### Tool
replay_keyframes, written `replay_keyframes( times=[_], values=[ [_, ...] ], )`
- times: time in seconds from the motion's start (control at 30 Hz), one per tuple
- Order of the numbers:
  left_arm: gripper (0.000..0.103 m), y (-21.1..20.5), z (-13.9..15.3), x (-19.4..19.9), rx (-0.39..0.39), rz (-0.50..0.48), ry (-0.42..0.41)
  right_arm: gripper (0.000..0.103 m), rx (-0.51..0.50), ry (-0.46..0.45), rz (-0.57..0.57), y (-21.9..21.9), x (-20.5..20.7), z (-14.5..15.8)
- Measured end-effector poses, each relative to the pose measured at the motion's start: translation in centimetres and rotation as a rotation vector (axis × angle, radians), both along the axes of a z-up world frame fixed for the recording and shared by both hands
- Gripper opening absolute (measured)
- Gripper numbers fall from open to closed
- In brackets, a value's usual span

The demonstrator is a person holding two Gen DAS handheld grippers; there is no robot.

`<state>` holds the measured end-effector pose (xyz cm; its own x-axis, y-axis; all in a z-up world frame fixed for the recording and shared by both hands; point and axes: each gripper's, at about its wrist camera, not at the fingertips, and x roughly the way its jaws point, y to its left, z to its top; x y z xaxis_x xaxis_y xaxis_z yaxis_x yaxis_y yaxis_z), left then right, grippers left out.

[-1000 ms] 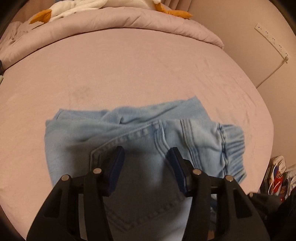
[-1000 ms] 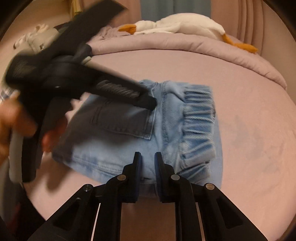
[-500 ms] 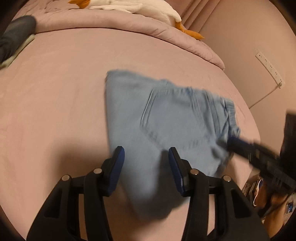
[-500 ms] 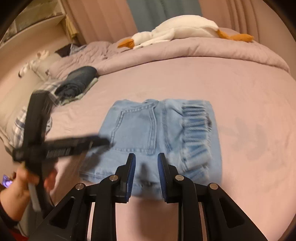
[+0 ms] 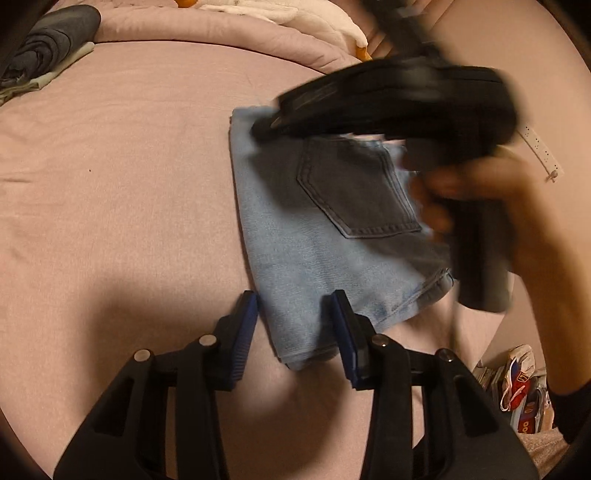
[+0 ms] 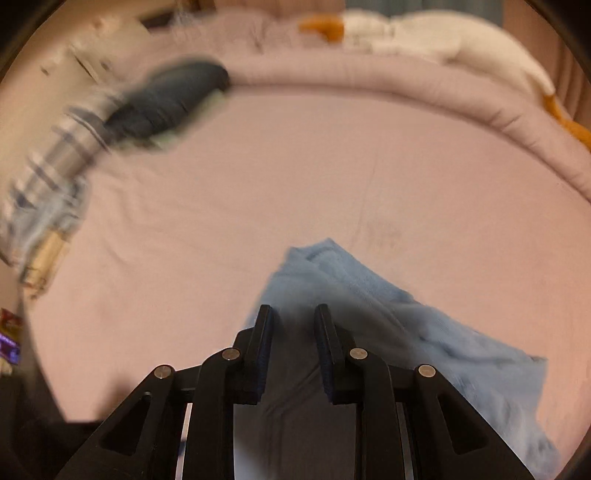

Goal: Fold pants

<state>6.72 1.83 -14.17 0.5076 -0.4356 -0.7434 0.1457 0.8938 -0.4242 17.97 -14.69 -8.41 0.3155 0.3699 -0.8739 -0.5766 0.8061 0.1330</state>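
Observation:
The light blue denim pants (image 5: 295,251) lie folded into a compact rectangle on the pink bed sheet (image 5: 122,192), back pocket facing up. My left gripper (image 5: 293,325) is open, its fingers straddling the near corner of the pants. My right gripper (image 6: 293,332) is open and hovers just over the pants (image 6: 369,295); in the left wrist view it is a blurred black shape (image 5: 388,99) held by a hand above the far edge of the pants.
A dark folded garment (image 5: 44,48) lies at the bed's far left on other clothes. A rolled pink duvet (image 5: 221,29) and a white plush goose (image 6: 424,40) lie along the back. Shoes (image 5: 517,384) sit on the floor at the right.
My right gripper has swung over the pants and opened a little wider. My left gripper has pulled back to the near corner of the pants.

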Motion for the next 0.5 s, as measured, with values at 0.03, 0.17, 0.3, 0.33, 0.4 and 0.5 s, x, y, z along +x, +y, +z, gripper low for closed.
replay_keyframes(
  times=[0.03,0.17,0.3,0.33,0.4,0.5],
  values=[
    [0.041,0.0,0.0,0.1,0.003,-0.001,-0.003,0.021,-0.029,0.021,0.003,0.5,0.5,-1.1],
    [0.041,0.0,0.0,-0.1,0.010,-0.004,-0.011,0.017,0.030,0.068,-0.050,-0.2,1.5,-1.2],
    [0.041,-0.3,0.2,-0.5,0.036,0.001,-0.024,0.016,0.239,0.158,-0.214,-4.2,0.7,0.1],
    [0.041,-0.3,0.2,-0.4,0.033,0.003,-0.021,0.024,0.277,0.143,-0.228,-5.4,-0.3,0.9],
    [0.042,-0.2,0.1,-1.0,0.012,0.007,-0.010,0.046,0.319,0.083,-0.246,-8.0,-3.1,2.7],
    [0.042,0.5,-0.1,-1.2,-0.032,0.017,0.003,0.058,0.333,-0.026,-0.301,-13.1,-7.5,5.0]
  ],
)
